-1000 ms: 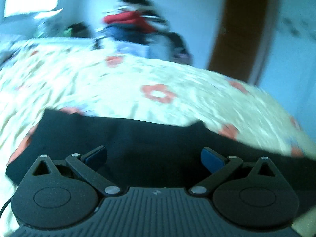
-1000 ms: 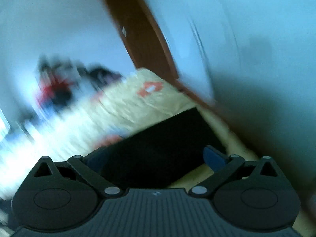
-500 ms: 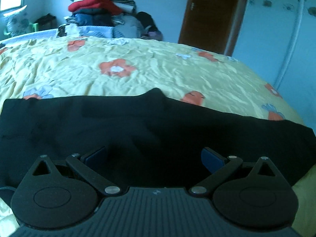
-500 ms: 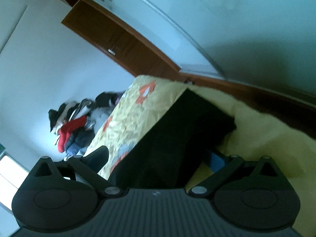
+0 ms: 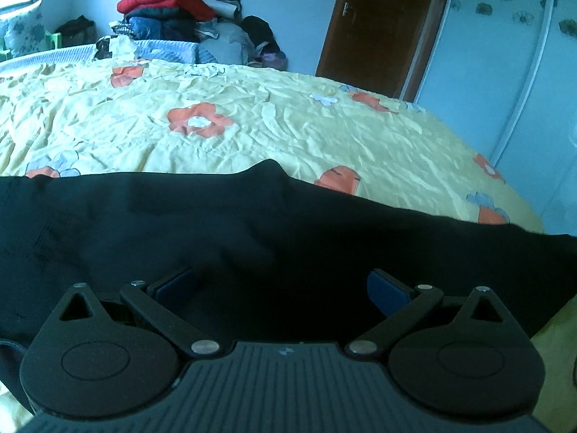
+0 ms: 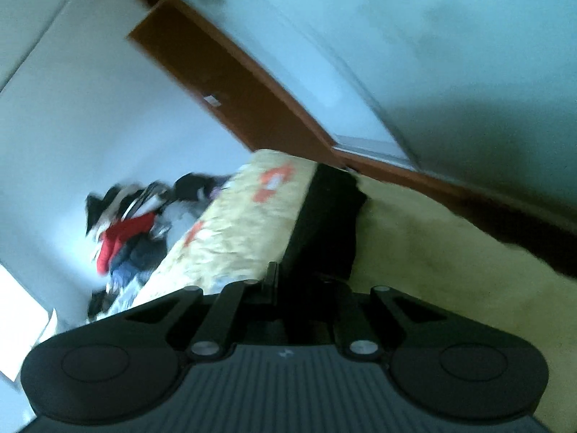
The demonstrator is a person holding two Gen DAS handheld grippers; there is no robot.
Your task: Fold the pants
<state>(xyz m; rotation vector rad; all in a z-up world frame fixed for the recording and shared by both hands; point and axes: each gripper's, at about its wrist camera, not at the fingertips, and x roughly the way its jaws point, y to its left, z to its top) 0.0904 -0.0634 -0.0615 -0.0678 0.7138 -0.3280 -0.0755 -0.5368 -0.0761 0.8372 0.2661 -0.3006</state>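
Observation:
The black pants (image 5: 252,223) lie flat across the near part of a yellow flowered bedspread (image 5: 252,126). My left gripper (image 5: 281,285) is open just above the pants, its blue pads (image 5: 386,288) wide apart and holding nothing. In the tilted, blurred right wrist view, my right gripper (image 6: 303,281) has its fingers drawn close together on the end of the pants (image 6: 328,213), which runs away from the fingers along the bed edge.
A pile of clothes (image 5: 180,11) is stacked at the far side of the bed. A brown door (image 5: 382,25) and a white wardrobe (image 5: 505,54) stand to the right. The bed's right edge (image 5: 523,209) is near the pants' end.
My right gripper was open around the pants' end and has now closed on it, while rolling. My left gripper has steadied over the pants and stays open.

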